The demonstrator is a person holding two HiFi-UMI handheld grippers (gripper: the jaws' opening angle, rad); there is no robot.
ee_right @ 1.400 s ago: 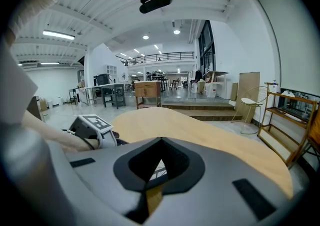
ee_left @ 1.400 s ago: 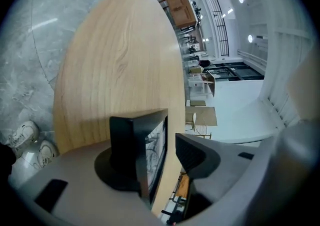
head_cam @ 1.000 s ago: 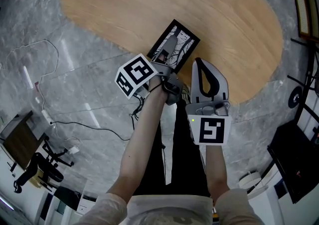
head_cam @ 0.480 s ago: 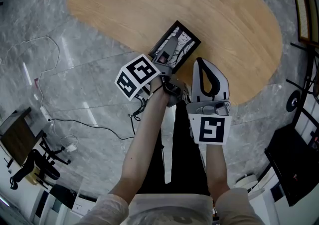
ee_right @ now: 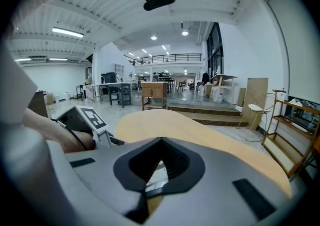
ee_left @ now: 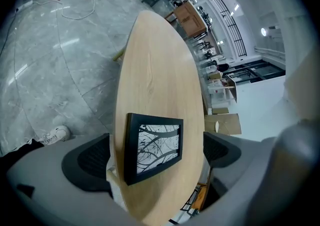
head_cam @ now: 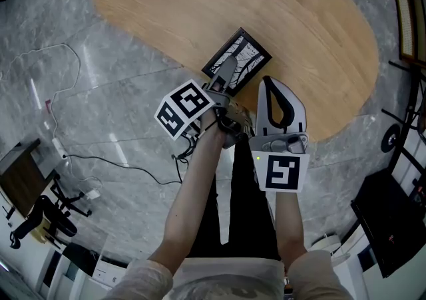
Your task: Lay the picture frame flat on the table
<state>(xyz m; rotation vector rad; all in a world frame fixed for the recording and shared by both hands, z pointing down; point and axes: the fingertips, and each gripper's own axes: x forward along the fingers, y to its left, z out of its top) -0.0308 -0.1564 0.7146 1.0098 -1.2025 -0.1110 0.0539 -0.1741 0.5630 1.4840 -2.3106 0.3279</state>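
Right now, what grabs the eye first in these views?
The black picture frame with its branch print stands out first, lying flat near the near edge of the oval wooden table. On its near side is the left gripper. Its jaws have just been opening and stand wide, with the frame in view between them, untouched.

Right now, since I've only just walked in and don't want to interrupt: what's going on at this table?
A person holds a gripper in each hand at the wooden table. The black picture frame lies flat on it, picture side up, near the person's edge. The left gripper points down at the frame. Its jaws have just been opening and stand wide apart on either side, not pressing on it. The right gripper is shut and empty beside it. The frame looks already laid down.
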